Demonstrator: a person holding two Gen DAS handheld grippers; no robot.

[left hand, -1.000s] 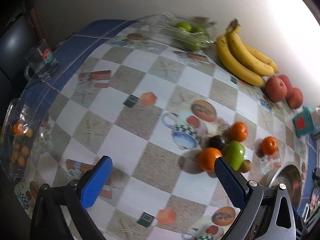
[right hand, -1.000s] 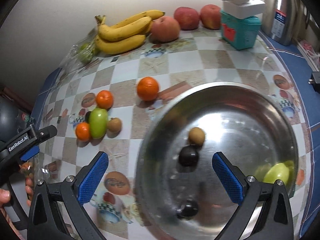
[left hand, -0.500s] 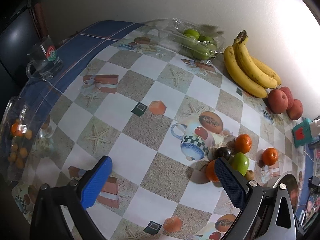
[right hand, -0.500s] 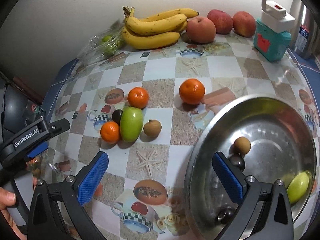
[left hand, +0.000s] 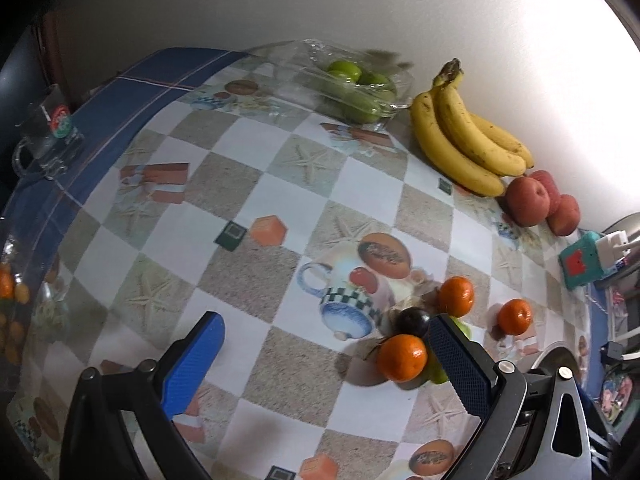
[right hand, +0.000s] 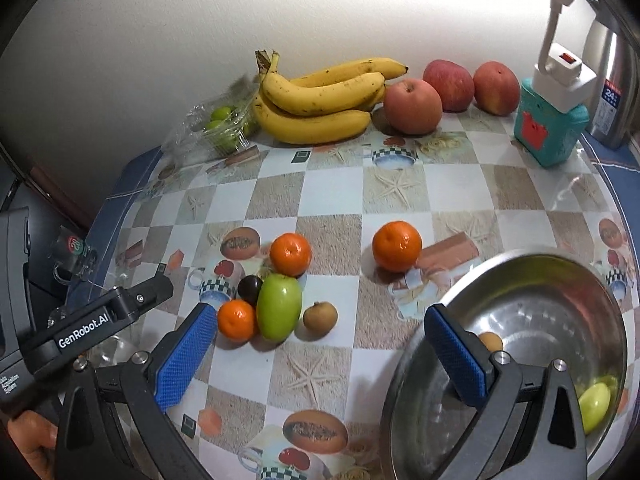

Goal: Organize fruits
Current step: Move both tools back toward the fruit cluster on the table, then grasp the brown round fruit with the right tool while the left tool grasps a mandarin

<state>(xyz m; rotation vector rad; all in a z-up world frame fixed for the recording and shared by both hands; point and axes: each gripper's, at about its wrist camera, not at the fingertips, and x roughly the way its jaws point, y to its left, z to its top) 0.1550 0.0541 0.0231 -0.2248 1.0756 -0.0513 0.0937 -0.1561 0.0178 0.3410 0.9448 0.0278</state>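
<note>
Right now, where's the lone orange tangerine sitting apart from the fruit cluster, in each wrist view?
Left wrist: lone orange tangerine lower right, just right of the fruit cluster.
Right wrist: centre, left of the steel bowl.
Shared landmark: yellow banana bunch against the wall.

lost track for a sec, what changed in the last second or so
The right hand-held gripper swung from above the steel bowl leftward toward the loose fruit cluster by the green fruit. The left hand-held gripper drifted slightly. Both stay open and empty; no fruit moved.
</note>
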